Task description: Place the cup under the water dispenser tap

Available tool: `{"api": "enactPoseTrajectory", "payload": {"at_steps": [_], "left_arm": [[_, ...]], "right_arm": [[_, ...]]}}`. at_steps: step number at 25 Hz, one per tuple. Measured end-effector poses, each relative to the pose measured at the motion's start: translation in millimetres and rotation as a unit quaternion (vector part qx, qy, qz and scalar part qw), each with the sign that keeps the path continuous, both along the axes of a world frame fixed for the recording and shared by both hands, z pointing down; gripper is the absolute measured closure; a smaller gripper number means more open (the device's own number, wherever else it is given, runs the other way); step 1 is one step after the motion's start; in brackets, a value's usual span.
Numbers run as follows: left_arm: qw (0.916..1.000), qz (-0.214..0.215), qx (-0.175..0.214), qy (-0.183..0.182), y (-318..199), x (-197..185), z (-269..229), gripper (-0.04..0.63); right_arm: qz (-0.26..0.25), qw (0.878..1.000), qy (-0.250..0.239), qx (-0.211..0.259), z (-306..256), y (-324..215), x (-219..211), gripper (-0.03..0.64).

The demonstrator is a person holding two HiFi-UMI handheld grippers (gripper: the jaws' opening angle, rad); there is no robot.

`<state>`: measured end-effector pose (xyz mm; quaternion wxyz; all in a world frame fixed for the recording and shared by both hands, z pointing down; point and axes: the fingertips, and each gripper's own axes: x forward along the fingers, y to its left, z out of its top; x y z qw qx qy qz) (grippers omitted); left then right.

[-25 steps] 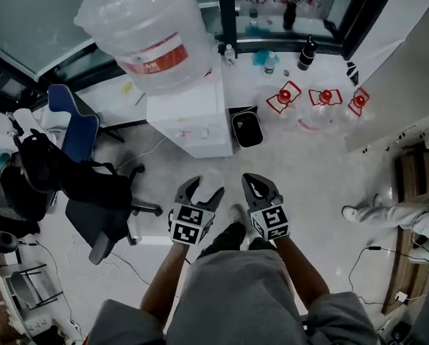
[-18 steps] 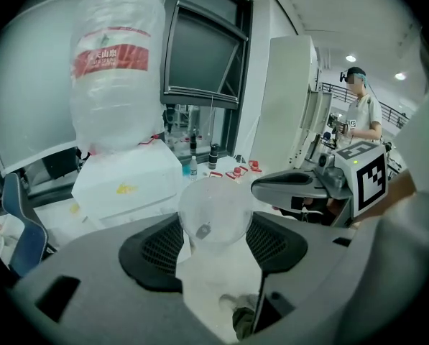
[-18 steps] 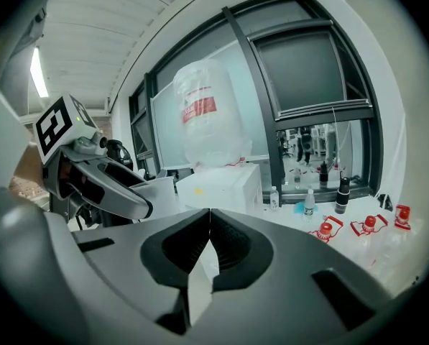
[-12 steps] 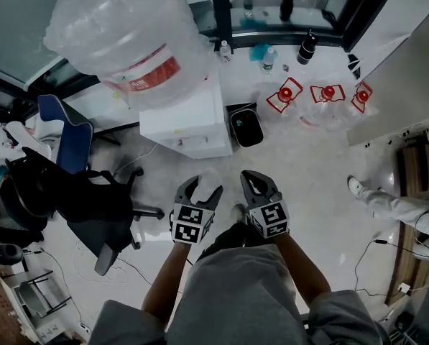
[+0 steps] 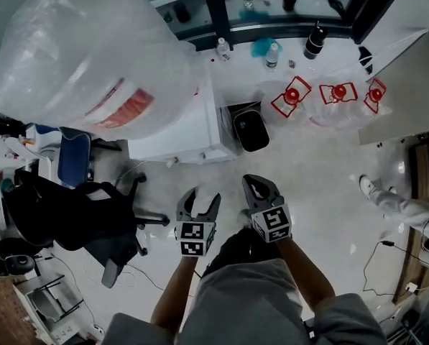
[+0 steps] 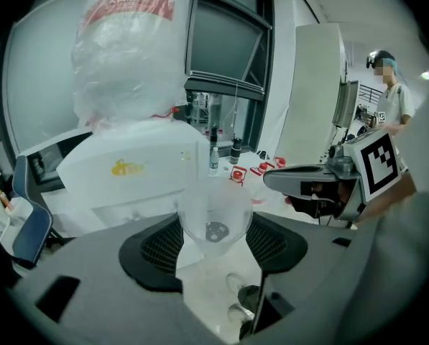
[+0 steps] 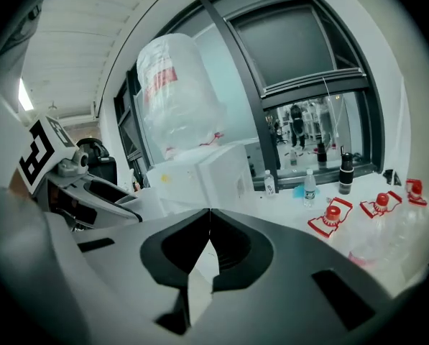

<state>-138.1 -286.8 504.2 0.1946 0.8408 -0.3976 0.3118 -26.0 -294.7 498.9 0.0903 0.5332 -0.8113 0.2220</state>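
Observation:
A clear plastic cup (image 6: 214, 208) sits upright between the jaws of my left gripper (image 6: 214, 240), which is shut on it. From the head view that gripper (image 5: 198, 205) hangs in front of the person's body, a short way from the white water dispenser (image 5: 180, 129). A large plastic-wrapped bottle (image 5: 92, 56) tops the dispenser. I cannot make out the tap. My right gripper (image 5: 261, 190) is beside the left one. Its jaws meet with nothing between them (image 7: 209, 215). The dispenser (image 6: 128, 175) stands straight ahead of the cup.
A black bin (image 5: 250, 128) stands right of the dispenser. A dark office chair (image 5: 92, 218) is at the left. Empty red-capped water bottles (image 5: 336, 95) lie at the back right. Small bottles (image 5: 315, 42) stand by the window. A person's leg (image 5: 401, 205) shows at the right.
The view has closed in on the dispenser, so its bottle looms much larger at the upper left. Both grippers keep their place in front of the body, the left still on the cup.

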Motion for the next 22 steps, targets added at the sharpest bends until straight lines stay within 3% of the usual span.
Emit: {"api": "enactPoseTrajectory", "payload": {"at_steps": [13,22], "left_arm": [[0.9977,-0.060,-0.017,-0.026,-35,-13,132,0.319],[0.9972,-0.074,-0.006,-0.013,-46,6,165,0.321]], "right_arm": [[-0.005,0.999,-0.026,-0.028,97,-30,4,0.604],[-0.002,0.999,-0.036,-0.023,126,-43,-2,0.604]]}}
